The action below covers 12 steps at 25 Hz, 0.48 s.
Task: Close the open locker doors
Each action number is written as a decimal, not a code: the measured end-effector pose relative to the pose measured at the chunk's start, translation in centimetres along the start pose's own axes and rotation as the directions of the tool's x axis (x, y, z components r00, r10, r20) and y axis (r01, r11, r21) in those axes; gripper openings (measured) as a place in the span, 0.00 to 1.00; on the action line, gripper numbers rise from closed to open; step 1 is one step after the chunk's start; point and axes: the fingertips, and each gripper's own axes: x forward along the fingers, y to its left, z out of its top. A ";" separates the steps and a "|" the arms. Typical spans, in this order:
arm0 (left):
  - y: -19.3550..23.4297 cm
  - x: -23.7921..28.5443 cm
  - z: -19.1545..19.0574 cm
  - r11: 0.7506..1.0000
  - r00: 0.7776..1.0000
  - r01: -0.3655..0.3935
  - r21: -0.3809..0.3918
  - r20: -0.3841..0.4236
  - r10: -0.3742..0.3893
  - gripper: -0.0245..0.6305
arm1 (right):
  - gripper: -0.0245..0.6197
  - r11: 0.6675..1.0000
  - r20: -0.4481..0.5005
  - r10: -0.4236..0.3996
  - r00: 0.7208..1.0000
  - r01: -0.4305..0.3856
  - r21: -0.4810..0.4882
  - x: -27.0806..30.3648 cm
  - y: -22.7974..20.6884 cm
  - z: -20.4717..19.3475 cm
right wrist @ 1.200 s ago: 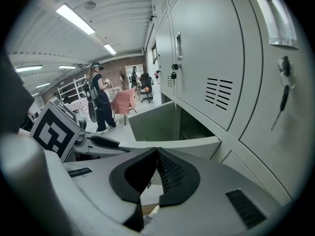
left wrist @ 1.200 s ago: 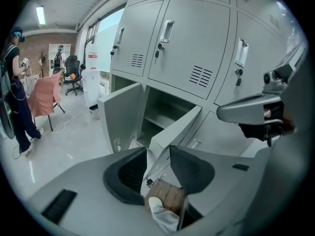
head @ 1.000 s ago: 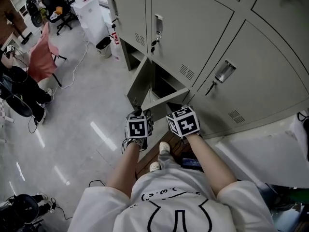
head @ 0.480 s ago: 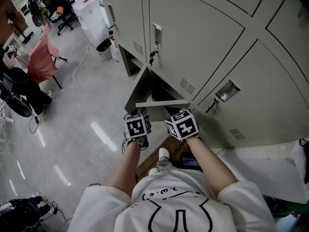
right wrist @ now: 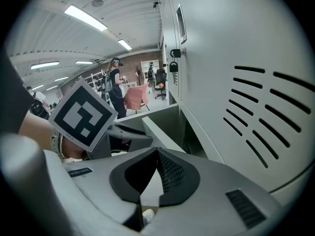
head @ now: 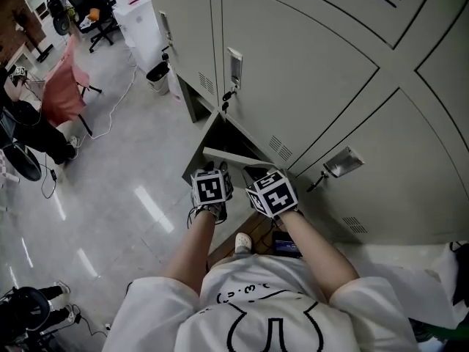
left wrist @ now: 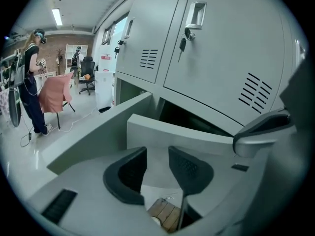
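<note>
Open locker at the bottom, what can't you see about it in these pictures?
- Inside the open locker: head view, dark, partly behind its door.
- Door's handle: left gripper view shows only a plain face and edge.
- Key in the upper locker: left gripper view, too small for detail.

**Low door swung out from the locker bank**

The lockers (head: pixel 308 72) fill the top and right of the head view, with the floor (head: pixel 124 167) to their left. In the bottom row one compartment (head: pixel 220 132) stands open. Its open locker door (head: pixel 233 157) juts out from the bank toward the person's shoe (head: pixel 242 242), which rests on a wooden board (head: pixel 226 249). Farther along the lockers' foot stands a bin (head: pixel 157 72). Left of it is a draped chair (head: pixel 62 86), with an office chair (head: pixel 99 9) behind.
</note>
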 end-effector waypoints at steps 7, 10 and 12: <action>-1.4 2.0 1.6 0.993 0.999 0.039 0.113 0.019 -0.042 0.29 | 0.08 0.999 -0.015 -0.001 1.000 0.000 -0.032 0.2 -0.8 -0.3; -2.1 2.9 2.4 0.985 0.997 0.066 0.157 0.034 -0.072 0.29 | 0.08 0.999 -0.022 -0.012 1.000 0.011 -0.040 0.4 -1.2 -0.3; -2.5 3.5 2.9 0.981 0.995 0.081 0.176 0.037 -0.089 0.29 | 0.08 0.999 -0.023 -0.020 1.000 0.019 -0.038 0.5 -1.6 -0.2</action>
